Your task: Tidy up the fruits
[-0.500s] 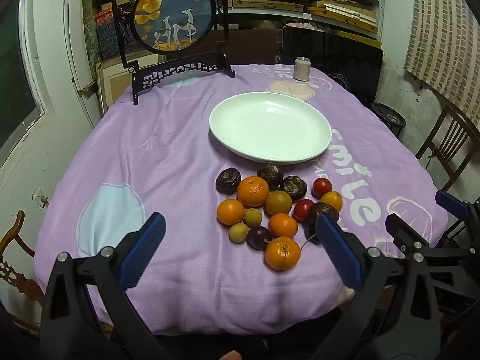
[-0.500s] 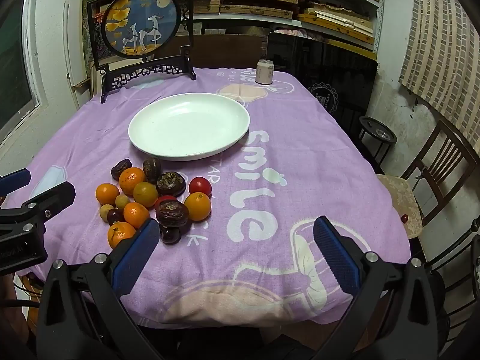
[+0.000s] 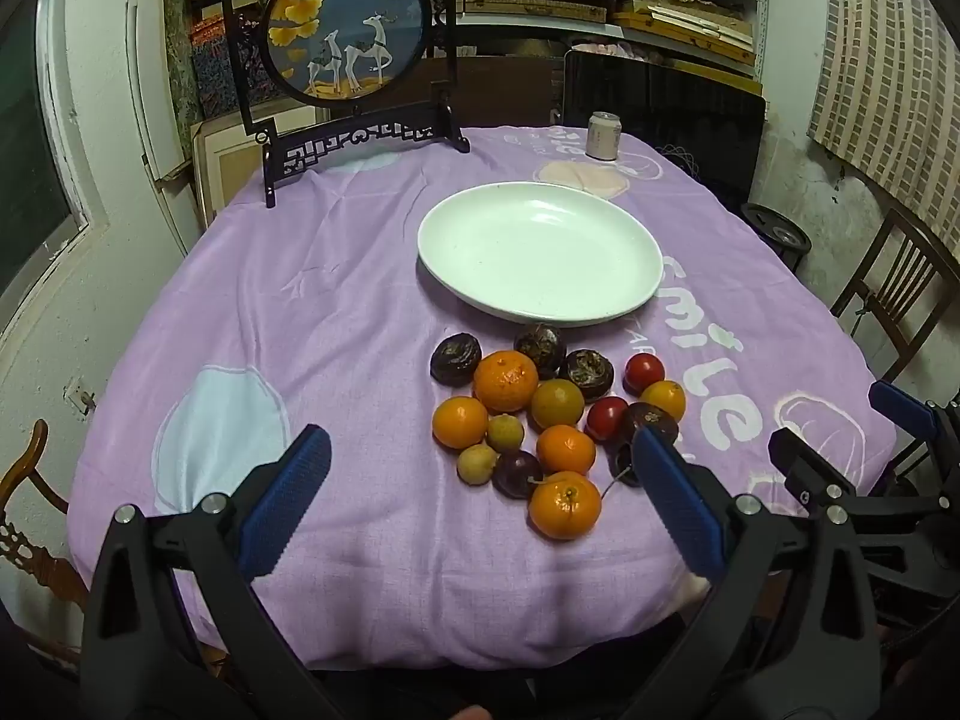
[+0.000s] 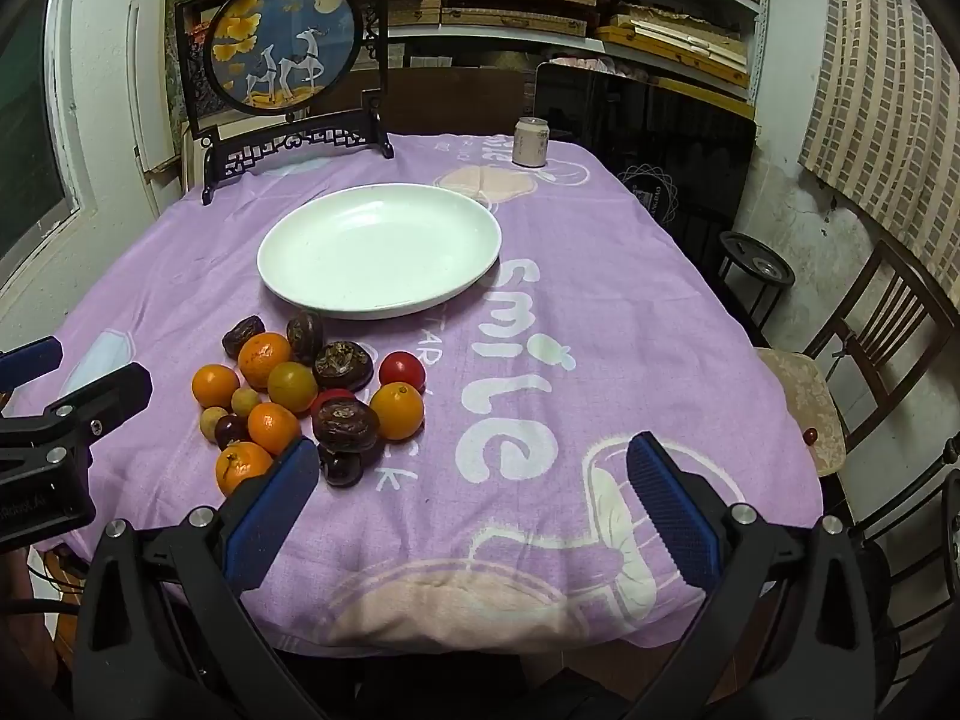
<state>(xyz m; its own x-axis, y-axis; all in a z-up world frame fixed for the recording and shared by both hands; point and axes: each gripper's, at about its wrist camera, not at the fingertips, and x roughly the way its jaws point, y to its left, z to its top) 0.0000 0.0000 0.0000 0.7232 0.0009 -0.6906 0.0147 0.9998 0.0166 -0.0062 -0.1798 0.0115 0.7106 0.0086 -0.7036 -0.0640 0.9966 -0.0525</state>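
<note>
Both hand-held grippers at near edge of tabletop (image 3: 312, 300), tilted down toward it, jaws full wide, nothing in either. Fruit pile (image 3: 540, 414) sits just near of the empty white plate (image 3: 540, 252), all loose on the purple cloth, none on plate yet. Key relation: pile is dead ahead of left hand-held gripper (image 3: 480, 504), nearest mandarin (image 3: 564, 505) lies between its pads in view, slightly right of centre. From right hand-held gripper (image 4: 474, 504) the pile (image 4: 312, 396) is off to the left, past its left pad (image 4: 270, 516). So left is nearer imo, straight fwd reach, then carry far to plate. Fruits are round, no long axis to align. Right's best bet is the pile's right edge, e.g. tomato (image 4: 401, 369).
</note>
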